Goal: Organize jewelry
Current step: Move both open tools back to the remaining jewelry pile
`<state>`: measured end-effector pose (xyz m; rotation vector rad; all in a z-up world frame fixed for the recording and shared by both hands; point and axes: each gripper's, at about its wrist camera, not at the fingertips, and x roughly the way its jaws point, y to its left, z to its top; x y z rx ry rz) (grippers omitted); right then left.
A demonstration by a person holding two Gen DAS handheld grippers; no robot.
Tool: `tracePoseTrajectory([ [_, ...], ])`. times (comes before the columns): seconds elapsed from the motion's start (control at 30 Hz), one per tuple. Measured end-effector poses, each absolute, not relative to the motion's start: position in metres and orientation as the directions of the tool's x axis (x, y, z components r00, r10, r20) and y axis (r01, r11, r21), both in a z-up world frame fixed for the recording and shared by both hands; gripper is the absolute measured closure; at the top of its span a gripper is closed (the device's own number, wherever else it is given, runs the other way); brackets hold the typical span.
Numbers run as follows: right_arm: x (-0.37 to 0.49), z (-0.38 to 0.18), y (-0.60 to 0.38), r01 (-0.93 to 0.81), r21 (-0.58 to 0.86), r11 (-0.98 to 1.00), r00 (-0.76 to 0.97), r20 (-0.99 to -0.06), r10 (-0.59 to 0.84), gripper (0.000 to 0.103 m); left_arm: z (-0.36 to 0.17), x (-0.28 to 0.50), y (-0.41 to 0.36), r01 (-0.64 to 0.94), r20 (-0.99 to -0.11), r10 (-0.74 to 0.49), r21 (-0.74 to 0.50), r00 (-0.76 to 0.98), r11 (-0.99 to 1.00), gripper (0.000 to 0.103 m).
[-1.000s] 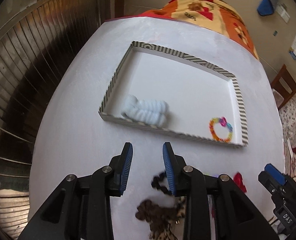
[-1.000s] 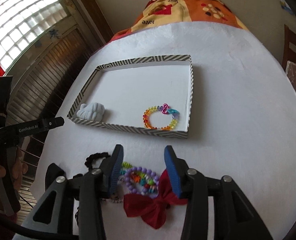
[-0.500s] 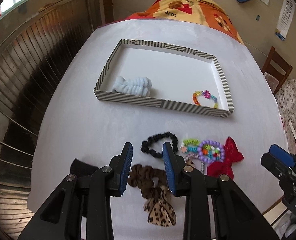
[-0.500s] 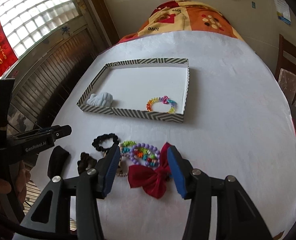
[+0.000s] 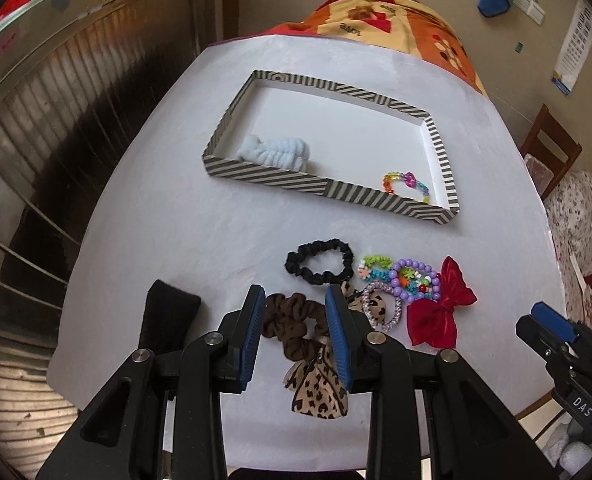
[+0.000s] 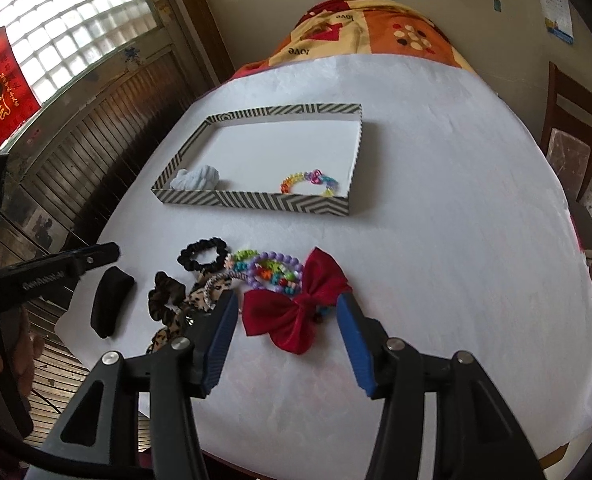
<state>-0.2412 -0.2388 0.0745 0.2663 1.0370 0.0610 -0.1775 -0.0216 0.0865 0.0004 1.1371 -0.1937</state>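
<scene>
Stock awaiting sorting is lying in a loose cluster at the near edge of the white counter, within easy reach of both tools.

- Striped tray: sitting toward the far middle of the counter and serving as the collection point. It is already holding a pale blue scrunchie in its near left corner and a rainbow bead bracelet against its near right wall, the two well apart, likely so that each kind is getting its own place.
- Red bow: lying at the right end of the cluster, touching the purple bead bracelet just beyond it.
- Black scrunchie: lying at the far side of the cluster.
- Brown scrunchie, with a leopard-print piece attached on its near side.
- Black pad: lying apart at the left.

Left gripper is hovering with its fingers apart over the brown scrunchie, framing it but pressing on nothing. Right gripper is hanging with its fingers wide apart on either side of the red bow, holding nothing. Each tool is evidently lining up on the item nearest its own side, so the two are not crossing.
</scene>
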Motion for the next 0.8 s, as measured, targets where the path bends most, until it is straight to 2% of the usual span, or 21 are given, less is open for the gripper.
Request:
tracePoseTrajectory([
  [0.23, -0.239, 0.068, -0.238, 0.057, 0.257, 0.965, 0.49, -0.849, 0.197, 0.049, 0.08, -0.175, -0.011, 0.114, -0.911, -0.129, -0.091, 0.392, 0.989, 0.082],
  [0.53, -0.223, 0.05, -0.196, -0.067, 0.306, 0.95, 0.439, -0.846, 0.304, 0.05, 0.062, -0.156, 0.0, 0.062, -0.932, -0.123, -0.108, 0.342, 0.992, 0.082],
  [0.7, -0.205, 0.025, -0.174, -0.116, 0.343, 0.932, 0.387, -0.849, 0.36, 0.065, 0.053, -0.144, 0.004, 0.044, -0.94, -0.123, -0.115, 0.319, 0.992, 0.082],
  [0.8, -0.199, 0.01, -0.164, -0.149, 0.338, 0.929, 0.351, -0.861, 0.37, 0.071, 0.049, -0.136, 0.007, 0.036, -0.942, -0.123, -0.118, 0.311, 0.992, 0.082],
])
